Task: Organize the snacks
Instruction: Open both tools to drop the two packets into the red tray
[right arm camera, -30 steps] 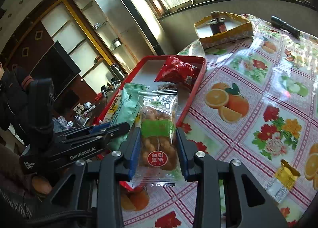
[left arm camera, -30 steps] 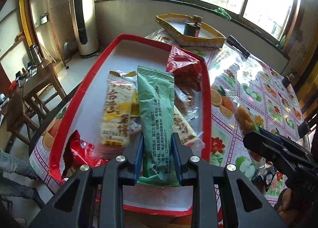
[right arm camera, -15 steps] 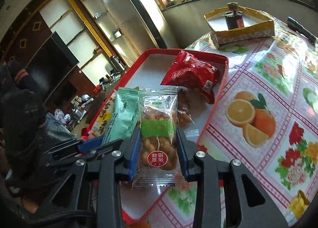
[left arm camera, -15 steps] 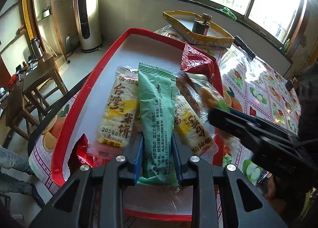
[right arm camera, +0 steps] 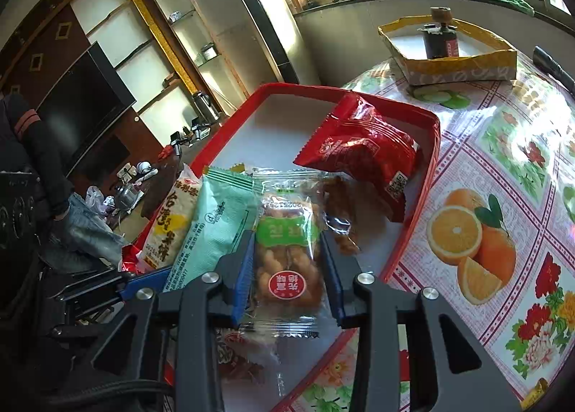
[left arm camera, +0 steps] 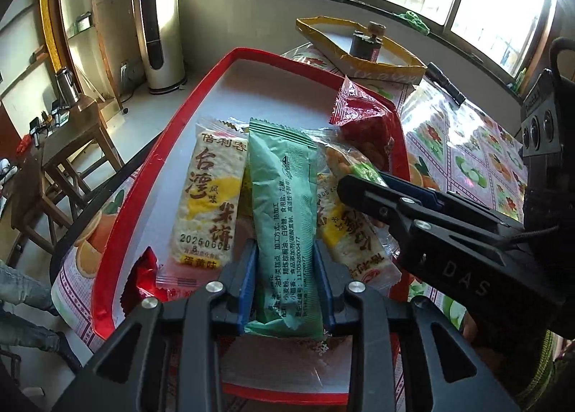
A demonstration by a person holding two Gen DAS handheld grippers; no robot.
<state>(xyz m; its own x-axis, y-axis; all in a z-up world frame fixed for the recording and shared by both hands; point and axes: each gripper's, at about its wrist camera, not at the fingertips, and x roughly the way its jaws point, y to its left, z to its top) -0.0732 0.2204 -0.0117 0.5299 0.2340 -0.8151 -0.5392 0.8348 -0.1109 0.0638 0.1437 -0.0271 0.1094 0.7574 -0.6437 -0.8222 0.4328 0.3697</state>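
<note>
A red tray (left arm camera: 201, 88) (right arm camera: 431, 146) holds several snack packets. A long green packet (left arm camera: 284, 203) (right arm camera: 215, 225) lies on two yellow-and-white rice cracker packets (left arm camera: 212, 196). Its near end sits between the blue pads of my left gripper (left arm camera: 284, 253), whose jaws are opening with a thin gap beside the packet. My right gripper (right arm camera: 287, 243) reaches in from the right. Its jaws are opening too, around a clear packet of fried twists (right arm camera: 287, 257) lying in the tray beside the green one. A red packet (right arm camera: 363, 156) leans on the tray's far right rim.
A yellow cardboard box (right arm camera: 452, 63) with a dark jar (right arm camera: 440, 38) stands beyond the tray on the fruit-print tablecloth (right arm camera: 503, 196). A black torch (left arm camera: 445, 81) lies to its right. A wooden stool (left arm camera: 72, 138) and a person's jeans leg (left arm camera: 21, 289) are left of the table.
My right gripper has carried the fried twist packet left, from the tablecloth over the tray, down beside the green packet. Both pairs of jaws have widened a little.
</note>
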